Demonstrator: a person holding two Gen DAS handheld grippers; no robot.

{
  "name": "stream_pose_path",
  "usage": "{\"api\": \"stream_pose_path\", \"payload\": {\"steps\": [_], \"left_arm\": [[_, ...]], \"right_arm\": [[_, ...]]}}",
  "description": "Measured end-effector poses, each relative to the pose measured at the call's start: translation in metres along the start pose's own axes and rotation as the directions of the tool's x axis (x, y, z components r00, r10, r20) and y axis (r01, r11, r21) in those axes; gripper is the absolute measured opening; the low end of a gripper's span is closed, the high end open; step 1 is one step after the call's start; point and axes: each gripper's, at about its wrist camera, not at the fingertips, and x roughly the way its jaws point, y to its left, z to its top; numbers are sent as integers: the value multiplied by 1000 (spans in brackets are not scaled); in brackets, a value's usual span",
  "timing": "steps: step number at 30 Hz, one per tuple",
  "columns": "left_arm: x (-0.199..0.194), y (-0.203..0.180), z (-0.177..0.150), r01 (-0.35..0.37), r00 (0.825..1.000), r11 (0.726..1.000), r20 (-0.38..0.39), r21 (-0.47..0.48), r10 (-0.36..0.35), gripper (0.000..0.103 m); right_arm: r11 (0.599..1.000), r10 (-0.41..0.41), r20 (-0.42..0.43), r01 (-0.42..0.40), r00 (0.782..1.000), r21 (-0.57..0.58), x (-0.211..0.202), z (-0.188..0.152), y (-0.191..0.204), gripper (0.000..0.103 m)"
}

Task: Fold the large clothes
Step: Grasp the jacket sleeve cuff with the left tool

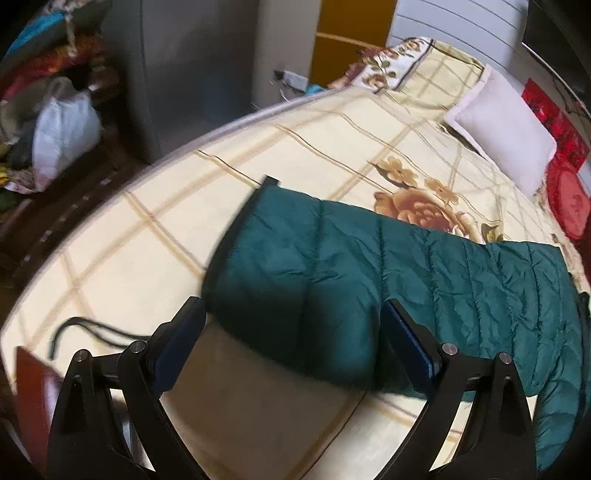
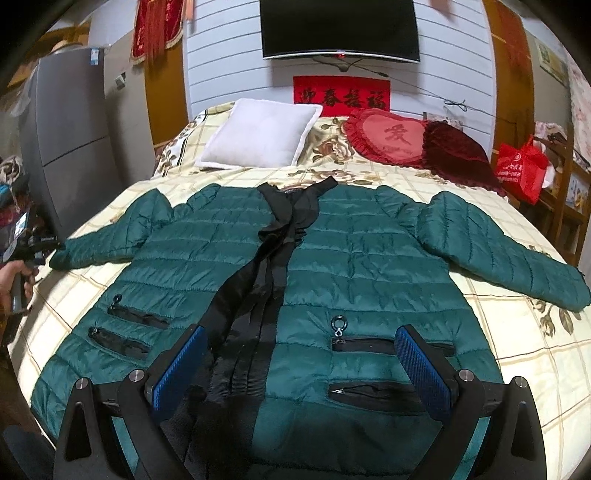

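— Green quilted puffer jacket (image 2: pixel 369 258), black lining down the open front, lies spread flat, front up, on the cream checked bedspread with brown roses (image 2: pixel 517 332). Both sleeves are stretched out sideways

— And the two tools?

— Right gripper (image 2: pixel 301 365) hangs over the hem, blue pads (image 2: pixel 421 365) wide apart, gripping nothing. Left gripper (image 1: pixel 295 343) is at the end of the jacket's sleeve (image 1: pixel 314 277), fingers wide as well, the cuff lying between them, not pinched. From the right side you see the person's left hand (image 2: pixel 14 280) on that tool's handle at the bed's edge

— Behind the jacket?

— White square pillow (image 2: pixel 262 133), red heart-shaped cushion (image 2: pixel 388 138) and dark maroon cushion (image 2: pixel 458 155) at the head, black television (image 2: pixel 340 27) on the wall
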Motion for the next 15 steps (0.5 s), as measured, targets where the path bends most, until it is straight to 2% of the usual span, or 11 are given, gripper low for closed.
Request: {"api": "stream_pose_path", "payload": {"steps": [2, 4, 6, 7, 8, 9, 11, 13, 15], "left_arm": [[8, 4, 0, 26, 999, 1000, -18, -17, -26, 96], [10, 8, -1, 45, 999, 998, 3, -39, -45, 95], [8, 11, -2, 56, 998, 997, 22, -45, -55, 86], [7, 12, -2, 48, 998, 998, 32, -40, -46, 68], [6, 14, -2, 49, 998, 998, 37, -47, -47, 40], [8, 16, -1, 64, 998, 996, 29, -58, -63, 25], [8, 20, -1, 89, 996, 993, 20, -77, -87, 11], [1, 15, -2, 90, 995, 995, 39, -43, -88, 8], [-14, 9, -3, 100, 991, 995, 90, -16, -98, 7]], "right_arm": [[1000, -10, -6, 10, 1000, -12, 3, 0, 2, 101], [1000, -16, -10, 15, 1000, -18, 5, 0, 3, 101], [1000, -18, -17, 18, 1000, -20, 7, -1, 4, 101], [1000, -18, -19, 17, 1000, -21, 7, -1, 4, 101], [1000, -18, -21, 18, 1000, -21, 8, -1, 4, 101], [1000, -19, -22, 18, 1000, -22, 8, -1, 4, 101], [1000, -19, -22, 18, 1000, -22, 9, -1, 5, 101], [1000, -17, -22, 16, 1000, -16, 8, -1, 4, 101], [1000, -15, -18, 15, 1000, -11, 8, -1, 4, 101]]}}
